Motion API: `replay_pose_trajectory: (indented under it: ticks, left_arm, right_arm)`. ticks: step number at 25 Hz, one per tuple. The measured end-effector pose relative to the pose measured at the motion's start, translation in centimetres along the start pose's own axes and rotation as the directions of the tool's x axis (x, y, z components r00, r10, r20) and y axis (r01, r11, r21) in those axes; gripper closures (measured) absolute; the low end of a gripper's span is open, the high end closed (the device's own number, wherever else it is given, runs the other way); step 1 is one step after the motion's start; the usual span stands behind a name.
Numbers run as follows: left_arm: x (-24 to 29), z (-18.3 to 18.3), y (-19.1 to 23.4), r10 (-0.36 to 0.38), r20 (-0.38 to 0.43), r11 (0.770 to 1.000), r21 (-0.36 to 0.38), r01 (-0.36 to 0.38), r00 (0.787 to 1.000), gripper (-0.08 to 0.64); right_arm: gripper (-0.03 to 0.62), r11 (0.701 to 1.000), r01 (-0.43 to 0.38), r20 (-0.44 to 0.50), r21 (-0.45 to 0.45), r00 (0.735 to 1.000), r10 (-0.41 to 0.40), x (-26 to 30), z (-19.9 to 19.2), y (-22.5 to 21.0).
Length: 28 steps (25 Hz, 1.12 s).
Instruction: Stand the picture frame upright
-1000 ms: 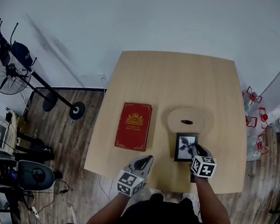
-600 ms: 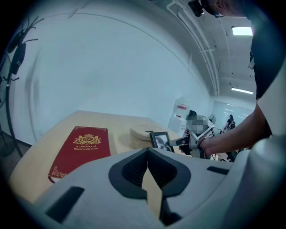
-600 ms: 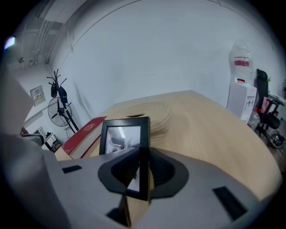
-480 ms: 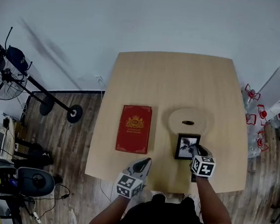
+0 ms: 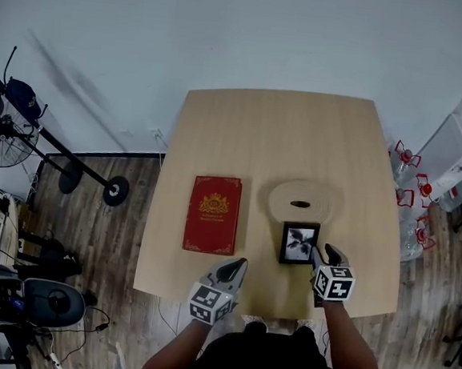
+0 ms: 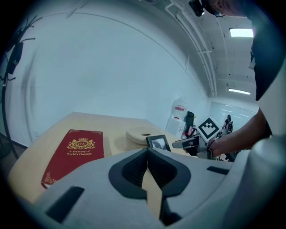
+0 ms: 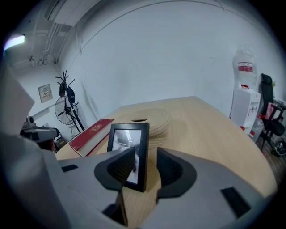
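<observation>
Picture frame (image 5: 299, 243) stands upright at the table's (image 5: 275, 135) near right, just before the round mat (image 5: 300, 200); right gripper (image 5: 324, 254) jaws have just been opening and stand apart around its edge, left gripper (image 5: 238, 265) jaws together, empty, so I judge it done, only withdrawal left.

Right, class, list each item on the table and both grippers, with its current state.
Picture frame: standing upright, not gripped.
Red book: closed, lying flat.
Round mat: lying flat behind the frame.
Left gripper: shut, empty.
Right gripper: open, jaws just opened, frame's edge between them.
</observation>
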<state>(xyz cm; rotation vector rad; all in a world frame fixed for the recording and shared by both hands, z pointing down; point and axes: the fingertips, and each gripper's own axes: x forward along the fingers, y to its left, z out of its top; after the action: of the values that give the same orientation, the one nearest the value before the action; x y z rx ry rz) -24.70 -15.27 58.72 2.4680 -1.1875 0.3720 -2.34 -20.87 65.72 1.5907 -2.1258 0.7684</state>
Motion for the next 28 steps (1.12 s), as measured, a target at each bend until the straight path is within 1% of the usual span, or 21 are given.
replay_pose_trajectory:
  ticks: [5,11,17,20,22,28]
  left_arm:
    - [1.1,0.9,-1.5,-0.017,0.007,1.000,0.007,0.017,1.000,0.557]
    - [2.8,2.2,-4.2,-0.040,0.026,0.999,0.027,0.039,0.999,0.557]
    - [4.2,3.0,-7.0,-0.052,0.033,0.998,0.044,0.051,0.998,0.557]
    - [4.7,3.3,-8.4,-0.053,0.037,0.998,0.045,0.051,0.998,0.557]
    - [5.0,3.4,-9.3,-0.052,0.039,0.997,0.052,0.050,0.998,0.557]
    - [5.5,3.6,-11.3,-0.049,0.042,0.996,0.071,0.046,0.998,0.557]
  right_arm:
    - [0.466,0.997,-0.026,0.028,-0.075,0.999,0.028,-2.5,1.9,-0.1]
    - [0.486,0.988,-0.053,0.089,-0.148,0.994,0.067,-6.2,4.8,-0.4]
    - [0.525,0.986,-0.075,0.149,-0.148,0.984,0.097,-9.8,6.8,-1.6]
    - [0.540,0.984,-0.080,0.162,-0.161,0.981,0.106,-11.2,7.4,-2.4]
    - [0.566,0.983,-0.084,0.163,-0.166,0.980,0.111,-12.0,7.6,-3.0]
    - [0.581,0.984,-0.083,0.192,-0.155,0.975,0.113,-13.6,8.1,-4.4]
